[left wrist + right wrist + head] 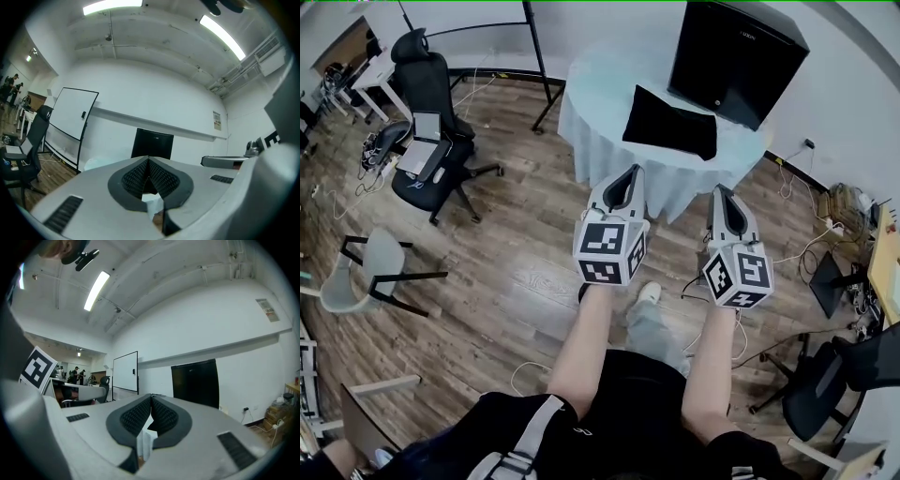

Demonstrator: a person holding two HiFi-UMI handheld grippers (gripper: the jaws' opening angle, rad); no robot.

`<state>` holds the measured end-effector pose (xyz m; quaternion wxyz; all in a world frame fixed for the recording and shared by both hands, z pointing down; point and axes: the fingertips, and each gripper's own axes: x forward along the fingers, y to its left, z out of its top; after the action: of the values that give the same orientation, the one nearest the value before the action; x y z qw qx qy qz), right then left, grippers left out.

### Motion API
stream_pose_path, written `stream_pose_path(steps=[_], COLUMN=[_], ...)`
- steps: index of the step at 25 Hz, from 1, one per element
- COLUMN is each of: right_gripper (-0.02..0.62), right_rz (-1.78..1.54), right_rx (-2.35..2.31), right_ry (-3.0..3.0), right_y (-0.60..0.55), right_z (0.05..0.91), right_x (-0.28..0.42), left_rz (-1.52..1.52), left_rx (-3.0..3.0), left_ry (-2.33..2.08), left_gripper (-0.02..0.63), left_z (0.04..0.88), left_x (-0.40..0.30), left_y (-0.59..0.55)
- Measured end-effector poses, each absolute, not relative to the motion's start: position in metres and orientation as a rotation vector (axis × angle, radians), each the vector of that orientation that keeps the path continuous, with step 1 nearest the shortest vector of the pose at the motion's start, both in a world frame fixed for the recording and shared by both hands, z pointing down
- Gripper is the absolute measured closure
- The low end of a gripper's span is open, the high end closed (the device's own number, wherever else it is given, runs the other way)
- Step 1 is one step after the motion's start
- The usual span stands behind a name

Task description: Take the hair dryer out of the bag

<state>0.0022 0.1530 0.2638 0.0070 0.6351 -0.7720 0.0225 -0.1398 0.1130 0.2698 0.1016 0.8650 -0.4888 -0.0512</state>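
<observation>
**Left gripper** point(627, 174) and **right gripper** point(720, 192): jaws together, empty, short of the bag point(670, 122). Risk: pinching fabric alone could drag the bag off the far table point(600, 94); dryer unseen.

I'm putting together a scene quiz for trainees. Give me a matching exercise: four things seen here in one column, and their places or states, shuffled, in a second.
Things:
1. flat black fabric bag
2. tall black box
3. black swivel office chair at upper left
4. left gripper

Places or states:
A. on the wooden floor, left of the round pale-clothed table
B. jaws shut, nothing between them
C. lying on that table, near side
D. standing on that table, behind the bag

Pairs: 1-C, 2-D, 3-A, 4-B
</observation>
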Motion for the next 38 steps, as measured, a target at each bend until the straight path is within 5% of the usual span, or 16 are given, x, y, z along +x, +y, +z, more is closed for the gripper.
stream_pose_path(steps=[25, 38], right_gripper=[0.594, 0.594], right_rz=[0.353, 0.278], right_rx=[2.167, 2.05], right_ry=[-2.489, -2.547], right_y=[-0.026, -0.062], right_z=[0.29, 0.274], right_x=[0.173, 0.173], left_rz=[0.199, 0.202], left_rx=[2.679, 2.694], left_ry=[-1.43, -1.454], left_gripper=[0.603, 0.603], left_z=[0.284, 0.276], left_x=[0.004, 0.008], left_y=[-0.054, -0.09])
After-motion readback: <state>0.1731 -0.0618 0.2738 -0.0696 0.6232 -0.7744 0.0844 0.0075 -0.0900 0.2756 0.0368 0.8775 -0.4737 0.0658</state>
